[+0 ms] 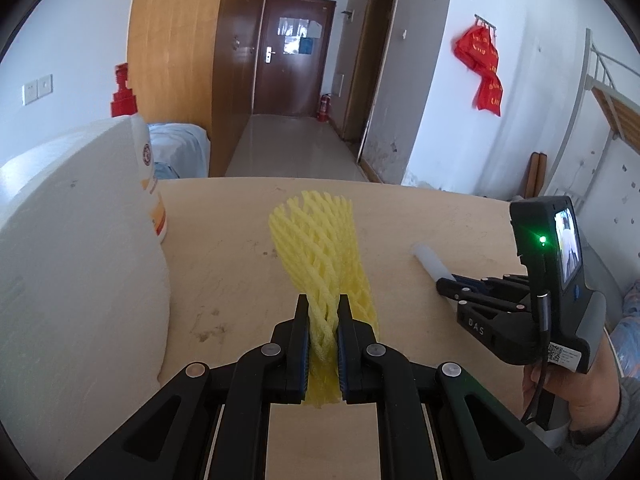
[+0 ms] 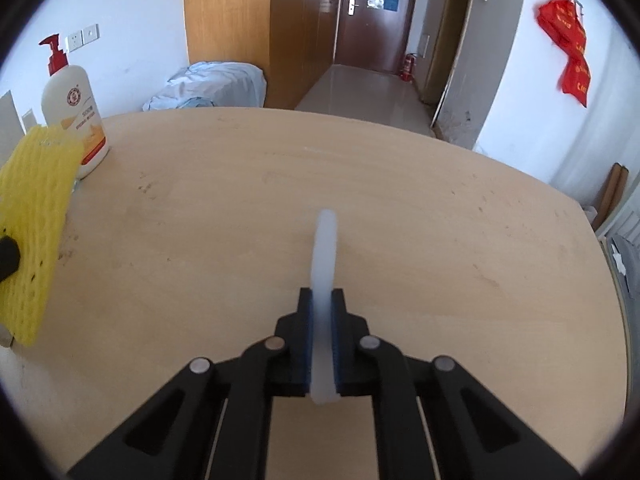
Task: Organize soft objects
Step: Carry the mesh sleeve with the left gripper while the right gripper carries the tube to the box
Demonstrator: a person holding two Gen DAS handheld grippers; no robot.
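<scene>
Hiding behind foam block (image 1: pixel 80 240): bottle (image 1: pixel 150 184)

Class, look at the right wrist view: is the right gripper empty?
No: the right gripper is shut on a white foam strip pinched between its pads.

Black right tool (image 1: pixel 452 286) marked "DAS", silver rivets, green light, QR sticker.

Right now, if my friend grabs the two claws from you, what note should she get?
Left claw: shut on the yellow foam net, held above the wooden table.
Right claw: shut on the white foam tube, also over the table.
Nearby: big white foam block and lotion bottle at the table's left side.
Done: both soft things picked up.
Left: put them where they belong; that spot isn't visible.
</scene>
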